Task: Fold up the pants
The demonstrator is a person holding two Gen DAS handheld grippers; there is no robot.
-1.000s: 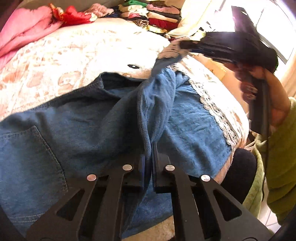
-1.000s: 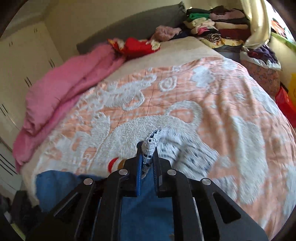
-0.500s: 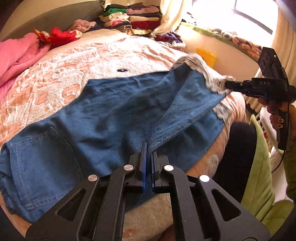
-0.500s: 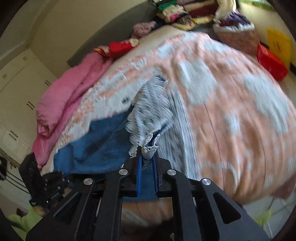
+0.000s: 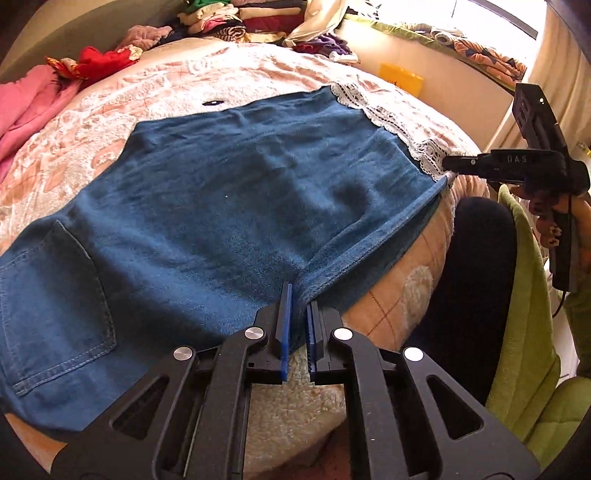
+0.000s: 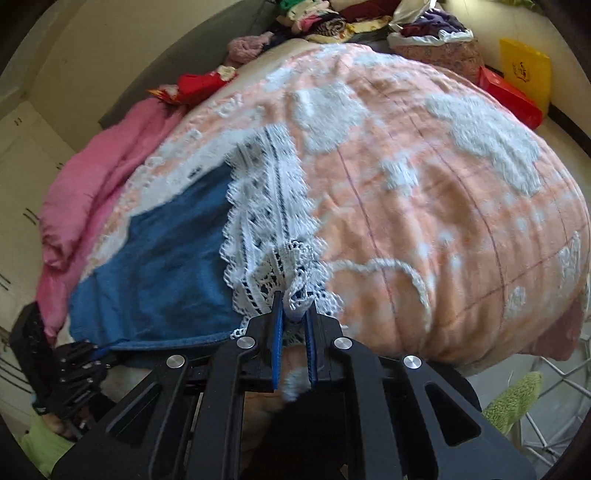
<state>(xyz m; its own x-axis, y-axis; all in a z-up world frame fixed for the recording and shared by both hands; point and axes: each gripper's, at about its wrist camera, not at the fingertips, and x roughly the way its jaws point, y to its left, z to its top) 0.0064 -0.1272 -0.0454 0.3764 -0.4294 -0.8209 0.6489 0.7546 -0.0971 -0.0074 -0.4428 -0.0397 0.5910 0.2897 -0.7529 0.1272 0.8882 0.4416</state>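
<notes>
Peach-and-white bedspread covers the bed, and the blue denim pants lie spread flat across it, back pocket far to the left of the left gripper and white lace hem at the far right end. That gripper sits at the near edge of the bed with its jaws almost together, pinching the near seam of the pants where the cloth folds over the edge. At the other end, the right gripper is clamped on a bunched corner of the lace hem, just ahead of its blue pads; in the left wrist view it reaches in from the right, held by a hand with painted nails.

Beyond both grippers, at the head of the bed, lie a pink blanket, a red garment and a pile of folded clothes. Right of the right gripper, past the bed, stand a yellow bag and a red box on the floor. Green fabric hangs close to the right of the left gripper. Nothing lies on the pants between the two grippers.
</notes>
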